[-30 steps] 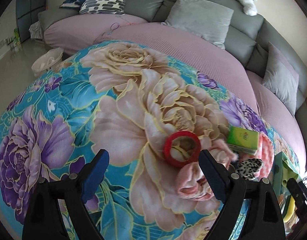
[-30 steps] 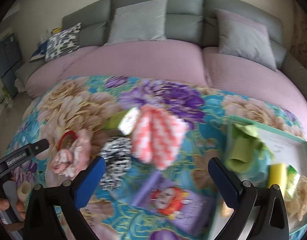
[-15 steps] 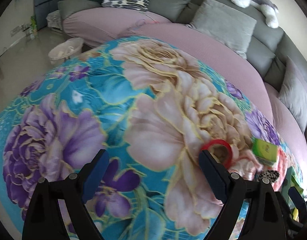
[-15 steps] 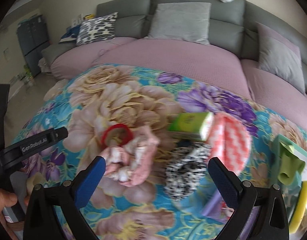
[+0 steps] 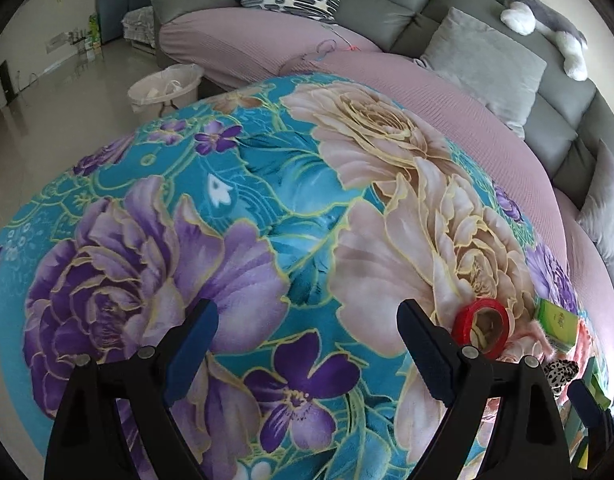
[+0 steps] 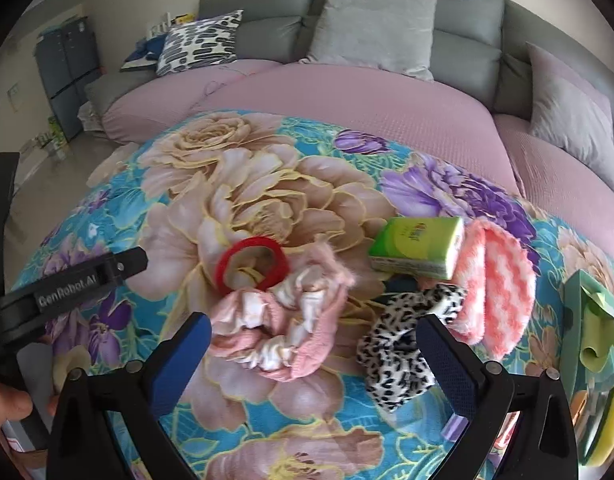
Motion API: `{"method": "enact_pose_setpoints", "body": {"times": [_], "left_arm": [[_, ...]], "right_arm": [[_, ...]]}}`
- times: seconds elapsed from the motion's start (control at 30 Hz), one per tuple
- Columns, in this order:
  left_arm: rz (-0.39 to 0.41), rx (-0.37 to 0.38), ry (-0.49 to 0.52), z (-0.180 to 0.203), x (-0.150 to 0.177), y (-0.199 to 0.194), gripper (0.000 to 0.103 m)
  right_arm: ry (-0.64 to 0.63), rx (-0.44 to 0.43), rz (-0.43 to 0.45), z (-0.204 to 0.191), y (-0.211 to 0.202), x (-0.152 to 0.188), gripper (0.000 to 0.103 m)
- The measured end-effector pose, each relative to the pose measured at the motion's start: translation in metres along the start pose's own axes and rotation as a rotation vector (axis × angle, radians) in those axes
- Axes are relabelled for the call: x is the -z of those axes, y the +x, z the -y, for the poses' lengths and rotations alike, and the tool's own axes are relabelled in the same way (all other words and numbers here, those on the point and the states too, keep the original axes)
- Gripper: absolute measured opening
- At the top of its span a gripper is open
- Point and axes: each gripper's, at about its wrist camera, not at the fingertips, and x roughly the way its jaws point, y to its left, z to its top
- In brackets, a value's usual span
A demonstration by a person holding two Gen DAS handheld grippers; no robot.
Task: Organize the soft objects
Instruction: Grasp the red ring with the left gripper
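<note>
Tray [image 6: 572, 312] cut off at right; both tools [image 5: 307, 340] [image 6: 313, 346] gape wide, holding nothing

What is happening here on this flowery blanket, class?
A person is tidying soft things with two hand-held grippers. The right gripper hangs open over a pink and white ruffled fabric bundle, which lies beside a red fabric ring, a black and white spotted scrunchie, a green tissue pack and a pink zigzag fluffy cloth. The left gripper is open and empty over the floral blanket. Nothing is gripped.
</note>
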Motion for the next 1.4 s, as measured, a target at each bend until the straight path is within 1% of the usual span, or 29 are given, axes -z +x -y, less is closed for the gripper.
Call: {"method": "enact_pose_setpoints", "body": {"times": [0.13,0.2,0.3,0.37,0.47,0.53,0.67,0.87,0.97,1.03,1.1,1.23,1.27,1.3,1.37,1.4], "left_arm": [[-0.014,0.048,0.046,0.014,0.000,0.007,0.091],[-0.014,0.080,0.100,0.029,0.001,0.009,0.091],[-0.018,0.140,0.149,0.046,0.003,0.010,0.091],[-0.021,0.165,0.186,0.059,0.004,0.011,0.091],[-0.029,0.203,0.242,0.077,0.007,0.014,0.091],[-0.036,0.217,0.262,0.087,0.007,0.017,0.091],[-0.045,0.223,0.300,0.101,0.009,0.025,0.091],[-0.066,0.174,0.371,0.119,0.016,0.038,0.091],[-0.062,0.176,0.385,0.125,0.017,0.040,0.091],[-0.064,0.155,0.400,0.129,0.018,0.042,0.091],[-0.065,0.152,0.417,0.132,0.020,0.043,0.091],[-0.067,0.143,0.404,0.133,0.020,0.044,0.091],[-0.068,0.143,0.390,0.132,0.020,0.044,0.090],[-0.067,0.140,0.383,0.131,0.019,0.043,0.084],[-0.069,0.173,0.363,0.127,0.017,0.040,0.072],[-0.073,0.189,0.355,0.127,0.018,0.039,0.063]], "right_arm": [[0.034,0.032,0.024,0.017,-0.008,-0.002,0.103],[0.048,0.050,0.023,0.025,-0.009,-0.002,0.103],[0.066,0.091,0.025,0.039,-0.013,-0.002,0.103],[0.087,0.112,0.029,0.050,-0.017,-0.002,0.103],[0.124,0.123,0.030,0.066,-0.020,-0.002,0.103],[0.141,0.130,0.024,0.073,-0.020,-0.002,0.103],[0.159,0.131,0.018,0.081,-0.019,0.000,0.103],[0.163,0.127,0.006,0.085,-0.017,0.002,0.103],[0.170,0.123,0.003,0.087,-0.016,0.003,0.103],[0.173,0.121,0.001,0.088,-0.016,0.003,0.103],[0.174,0.118,0.000,0.089,-0.016,0.003,0.103],[0.179,0.115,-0.001,0.090,-0.016,0.004,0.103],[0.182,0.116,-0.002,0.090,-0.016,0.004,0.103],[0.183,0.116,-0.003,0.091,-0.016,0.004,0.103],[0.187,0.116,-0.005,0.092,-0.016,0.005,0.103],[0.189,0.117,-0.007,0.092,-0.015,0.005,0.103]]}}
